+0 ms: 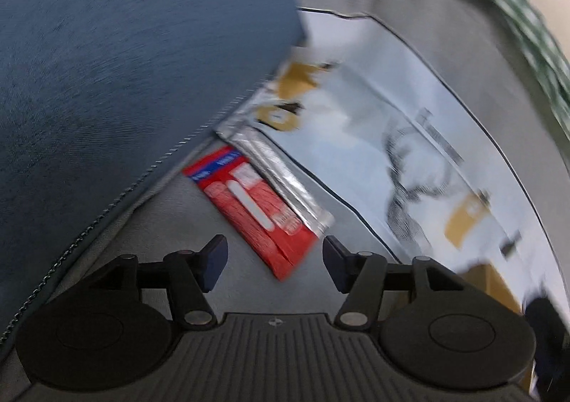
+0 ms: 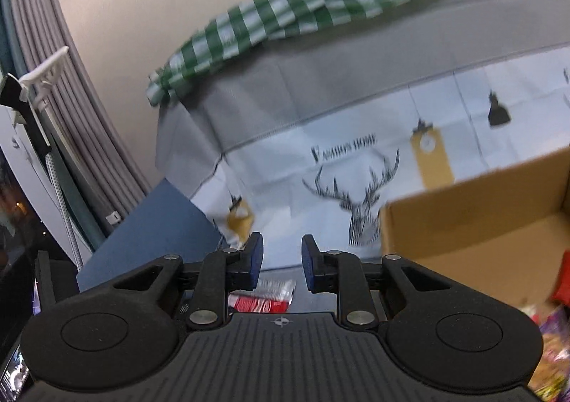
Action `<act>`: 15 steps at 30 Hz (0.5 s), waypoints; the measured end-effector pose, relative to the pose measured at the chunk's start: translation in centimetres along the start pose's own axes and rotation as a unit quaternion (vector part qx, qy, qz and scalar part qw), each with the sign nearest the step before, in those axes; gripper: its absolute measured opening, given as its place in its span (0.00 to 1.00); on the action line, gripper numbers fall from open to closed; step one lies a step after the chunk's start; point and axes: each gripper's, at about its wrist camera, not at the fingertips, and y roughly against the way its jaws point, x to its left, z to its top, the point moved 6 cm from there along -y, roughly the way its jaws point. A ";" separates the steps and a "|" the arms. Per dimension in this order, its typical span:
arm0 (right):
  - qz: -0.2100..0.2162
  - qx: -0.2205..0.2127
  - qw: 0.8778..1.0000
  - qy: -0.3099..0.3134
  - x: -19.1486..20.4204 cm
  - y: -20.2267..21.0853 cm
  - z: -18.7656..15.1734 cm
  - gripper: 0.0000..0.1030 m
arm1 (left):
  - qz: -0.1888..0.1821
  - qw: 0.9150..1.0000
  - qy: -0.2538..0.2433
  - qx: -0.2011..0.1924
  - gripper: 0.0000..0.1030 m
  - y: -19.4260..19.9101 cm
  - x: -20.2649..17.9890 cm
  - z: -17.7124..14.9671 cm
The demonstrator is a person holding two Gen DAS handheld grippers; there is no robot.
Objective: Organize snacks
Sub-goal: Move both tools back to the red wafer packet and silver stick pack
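Observation:
A red snack packet (image 1: 249,213) with a silvery sealed edge lies on the grey surface, partly tucked under a dark blue cushion (image 1: 124,81). My left gripper (image 1: 276,259) hovers over the packet's near end, open, its pads clear of the packet on both sides. In the right wrist view the same red packet (image 2: 263,300) shows just below my right gripper (image 2: 281,261). That gripper's jaws stand narrowly apart with nothing between them. An open cardboard box (image 2: 481,223) sits to its right, with colourful snack bags (image 2: 552,352) at its lower right.
A white cloth with deer and clock prints (image 2: 356,188) covers the surface behind the packet. A green checked cloth (image 2: 320,10) lies along the far edge by the wall. Grey curtains (image 2: 53,81) hang at the left. The box's corner (image 1: 495,284) is near my left gripper.

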 end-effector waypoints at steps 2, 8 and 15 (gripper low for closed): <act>-0.002 0.010 1.000 -0.012 -0.3 -0.5 -0.4 0.26 | 0.011 1.000 0.009 0.005 0.64 -1.3 0.2 0.5; -0.001 0.035 0.999 -0.035 -0.8 -1.9 -1.1 0.27 | 0.054 0.998 -0.012 -0.007 0.81 -4.9 -1.1 1.3; 0.001 0.044 0.998 -0.040 -0.6 -2.4 -1.3 0.27 | 0.144 0.990 0.008 -0.001 0.89 -8.7 -0.8 1.4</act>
